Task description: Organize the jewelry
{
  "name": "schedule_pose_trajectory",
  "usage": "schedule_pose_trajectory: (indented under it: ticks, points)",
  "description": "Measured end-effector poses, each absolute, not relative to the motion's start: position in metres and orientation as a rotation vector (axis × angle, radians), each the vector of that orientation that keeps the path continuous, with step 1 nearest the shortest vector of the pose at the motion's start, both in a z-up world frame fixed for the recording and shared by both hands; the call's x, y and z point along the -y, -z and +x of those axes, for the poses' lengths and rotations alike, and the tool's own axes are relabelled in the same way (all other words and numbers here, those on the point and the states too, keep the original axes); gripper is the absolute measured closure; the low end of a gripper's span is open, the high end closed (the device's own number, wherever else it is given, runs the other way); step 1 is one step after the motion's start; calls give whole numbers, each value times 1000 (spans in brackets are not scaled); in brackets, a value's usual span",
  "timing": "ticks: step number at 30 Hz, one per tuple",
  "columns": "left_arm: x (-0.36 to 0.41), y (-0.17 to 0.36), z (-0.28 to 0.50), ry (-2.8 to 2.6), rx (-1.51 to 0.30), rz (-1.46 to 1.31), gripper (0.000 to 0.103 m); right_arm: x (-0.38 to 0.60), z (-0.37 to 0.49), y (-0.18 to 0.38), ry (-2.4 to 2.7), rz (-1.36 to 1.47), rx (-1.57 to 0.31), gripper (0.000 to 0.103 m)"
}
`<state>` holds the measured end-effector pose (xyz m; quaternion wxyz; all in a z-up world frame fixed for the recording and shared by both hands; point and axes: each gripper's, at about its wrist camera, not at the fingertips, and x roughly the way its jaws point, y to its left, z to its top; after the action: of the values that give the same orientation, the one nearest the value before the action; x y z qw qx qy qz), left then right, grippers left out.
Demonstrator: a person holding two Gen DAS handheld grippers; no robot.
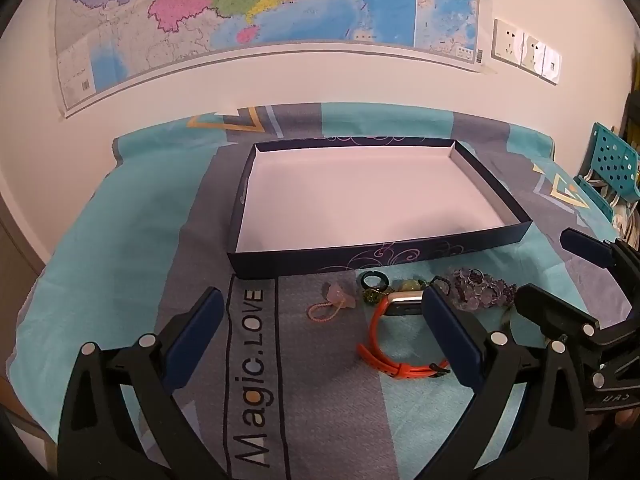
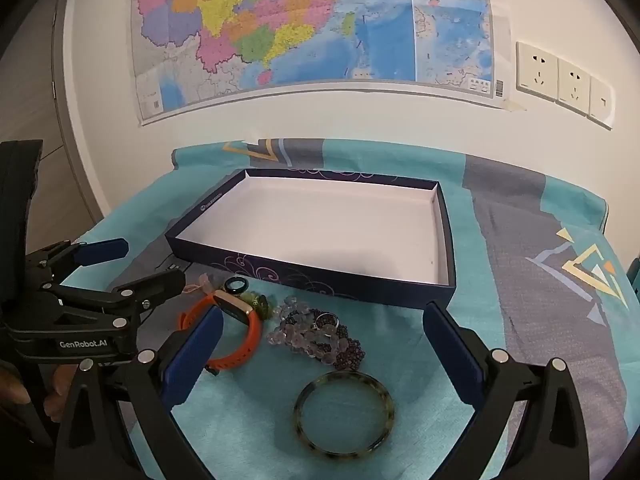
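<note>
Both pairs of tongs, left [image 1: 322,334] and right [image 2: 322,354], are hovering spread apart and empty beside the box [image 2: 304,278], ready since the jewelry, the bangle [image 2: 344,414] included, is lying just outside its near wall.

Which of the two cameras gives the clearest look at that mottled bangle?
The right wrist view: the bangle lies whole and unobstructed on the cloth, between that gripper's fingers. In the left wrist view it is hidden behind the right gripper.
</note>
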<state>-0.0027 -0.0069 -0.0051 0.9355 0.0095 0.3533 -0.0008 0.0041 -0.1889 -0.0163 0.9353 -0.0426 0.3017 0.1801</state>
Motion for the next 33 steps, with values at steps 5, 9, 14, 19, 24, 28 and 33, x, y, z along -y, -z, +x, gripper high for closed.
schedule_pose_trajectory:
  ticks: [5,9,14,19,24,28,33]
  points:
    - [4,1,-4,1,-720,21,6,189,4,15,-371,-89,-622,6]
    - [3,0,-4,-1,-720,23,6,189,4,16,-370,-87,-622,6]
    - [3,0,-5,1,-720,24,6,190,3,15,-370,-85,-611,6]
    - [3,0,-4,1,-720,25,6,190,2,13,-378,-82,-604,6]
    - [2,0,-5,1,-719,27,6,190,2,13,-381,-81,-607,6]
    - [3,-1,-5,-1,-718,28,6,189,2,14,-383,-80,-610,6]
    - [2,-1,-5,-1,-718,31,6,189,2,14,-388,-79,-609,6]
